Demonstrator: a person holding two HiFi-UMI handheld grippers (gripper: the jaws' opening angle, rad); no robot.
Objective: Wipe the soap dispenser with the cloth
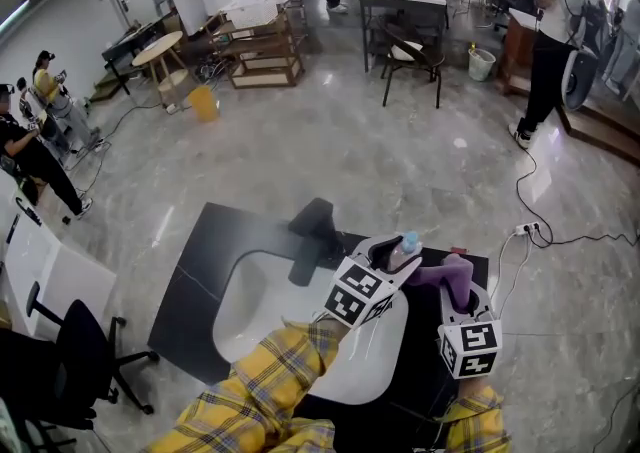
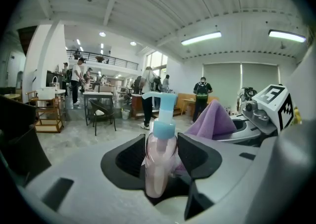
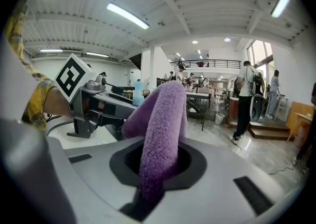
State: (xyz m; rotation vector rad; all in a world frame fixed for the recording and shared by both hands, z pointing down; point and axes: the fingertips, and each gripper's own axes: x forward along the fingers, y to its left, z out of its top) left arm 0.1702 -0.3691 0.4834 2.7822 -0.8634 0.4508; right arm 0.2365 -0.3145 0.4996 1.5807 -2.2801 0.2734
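My left gripper [image 2: 160, 161] is shut on the soap dispenser [image 2: 160, 161], a clear pinkish bottle with a light blue pump [image 2: 163, 107], held upright above the white basin [image 1: 262, 291]. In the head view the soap dispenser [image 1: 404, 247] shows at the left gripper's [image 1: 395, 253] tip. My right gripper [image 3: 159, 161] is shut on a purple fleece cloth [image 3: 160, 131]. The cloth [image 1: 448, 275] hangs just right of the bottle; the cloth [image 2: 212, 120] peaks beside the pump, and whether they touch I cannot tell.
A black faucet [image 1: 312, 236] rises at the back of the sink, set in a dark counter [image 1: 205, 271]. An office chair [image 1: 75, 356] stands at the left. People, tables and chairs fill the hall beyond. A power strip [image 1: 527, 230] with cables lies on the floor at right.
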